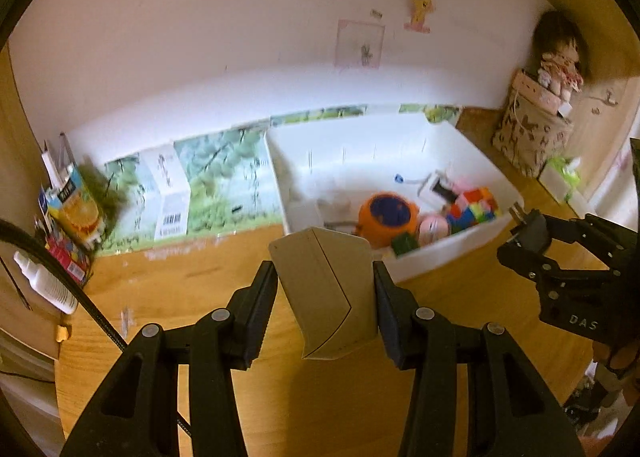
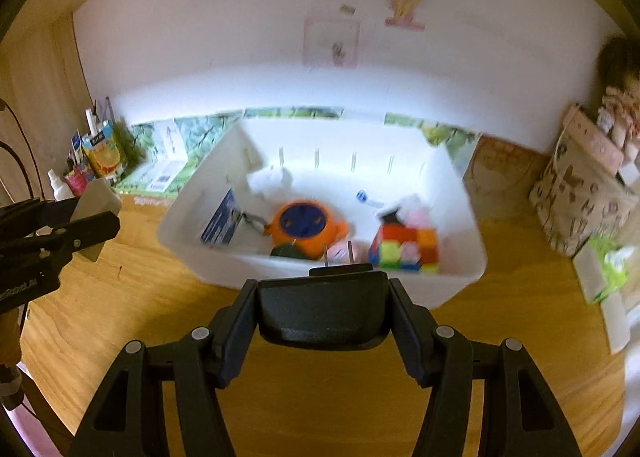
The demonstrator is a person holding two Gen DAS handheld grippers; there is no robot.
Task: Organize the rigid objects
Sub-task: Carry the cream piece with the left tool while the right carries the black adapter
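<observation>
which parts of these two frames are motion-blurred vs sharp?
Left wrist: held beige box and left gripper sharp; white bin and juice carton smeared. Right wrist: black plug adapter in right gripper sharp; bin contents and wall blurred.

bin: on the table, 12 o'clock of both grippers
in bin: round toy centre; cube puzzle at its 3 o'clock; flat card at its 9 o'clock
carton: table's far edge, 10 o'clock of bin
patterned bag: 3 o'clock of bin, apart from it
left gripper: box between pads, above table
right gripper: plug adapter between pads, prongs toward bin
</observation>
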